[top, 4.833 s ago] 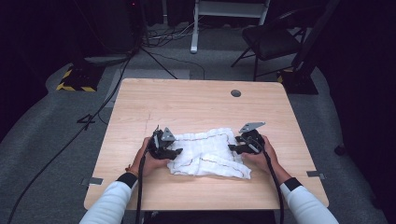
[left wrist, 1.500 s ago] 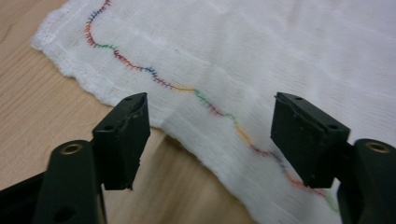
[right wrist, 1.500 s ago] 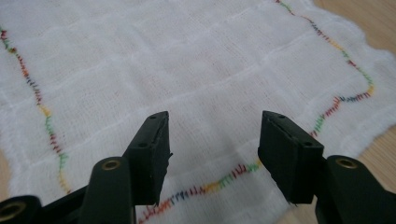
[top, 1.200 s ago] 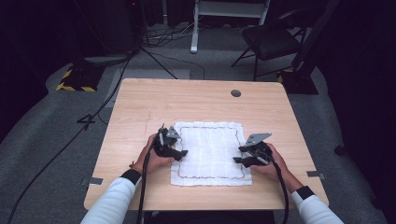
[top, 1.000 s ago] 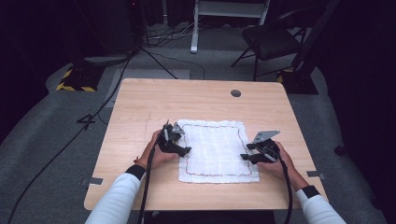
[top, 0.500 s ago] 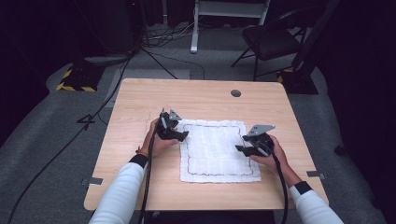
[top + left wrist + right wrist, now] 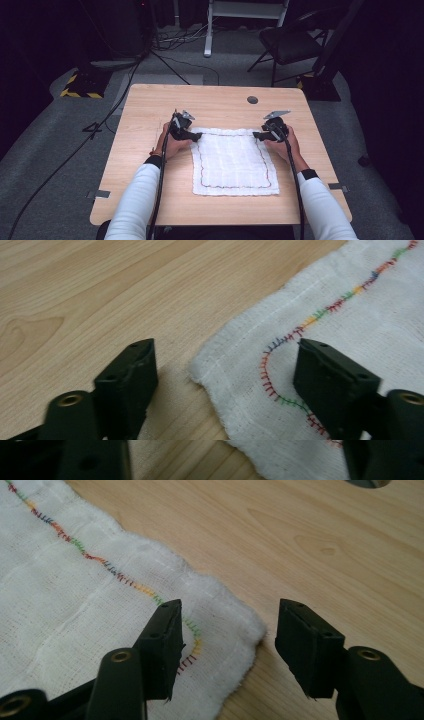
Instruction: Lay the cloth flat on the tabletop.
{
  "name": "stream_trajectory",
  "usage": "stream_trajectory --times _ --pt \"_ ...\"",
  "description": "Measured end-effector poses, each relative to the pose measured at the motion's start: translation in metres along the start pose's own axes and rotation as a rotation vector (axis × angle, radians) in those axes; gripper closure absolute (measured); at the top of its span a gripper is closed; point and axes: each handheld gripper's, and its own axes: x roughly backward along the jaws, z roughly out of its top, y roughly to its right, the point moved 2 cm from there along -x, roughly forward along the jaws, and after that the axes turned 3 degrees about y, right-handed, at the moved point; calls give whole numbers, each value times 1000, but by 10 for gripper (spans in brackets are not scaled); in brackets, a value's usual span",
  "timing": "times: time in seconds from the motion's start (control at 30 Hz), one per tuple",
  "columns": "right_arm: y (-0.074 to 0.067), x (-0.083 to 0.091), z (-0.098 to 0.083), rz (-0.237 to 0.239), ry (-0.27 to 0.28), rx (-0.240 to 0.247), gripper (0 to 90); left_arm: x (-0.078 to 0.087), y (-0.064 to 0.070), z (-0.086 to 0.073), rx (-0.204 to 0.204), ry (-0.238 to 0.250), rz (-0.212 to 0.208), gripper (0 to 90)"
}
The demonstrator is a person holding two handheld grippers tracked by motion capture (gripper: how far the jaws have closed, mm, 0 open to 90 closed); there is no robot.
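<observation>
Left gripper (image 7: 186, 131) and right gripper (image 7: 267, 133): jaws parted, each straddling a far corner of the white stitched cloth (image 7: 233, 161), flat on the wooden table (image 7: 150, 105).

The cloth (image 7: 233, 162) is white, loosely woven gauze, matt and slightly fuzzy at its hem, with multicoloured thread stitching. The tabletop (image 7: 215, 102) is smooth, pale wood-grain laminate. Both claws' jaws look matt black plastic.
</observation>
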Motion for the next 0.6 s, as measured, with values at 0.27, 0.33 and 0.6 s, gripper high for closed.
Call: stream_trajectory --times 0.27,0.33,0.6 --pt "-5 -2 5 35 -4 26 838 3 4 8 -86 1 -26 792" --pt "-4 6 11 18 30 42 848 10 4 14 -88 48 -24 809" --pt "4 47 44 -94 185 69 836 40 0 39 -91 203 33 778"
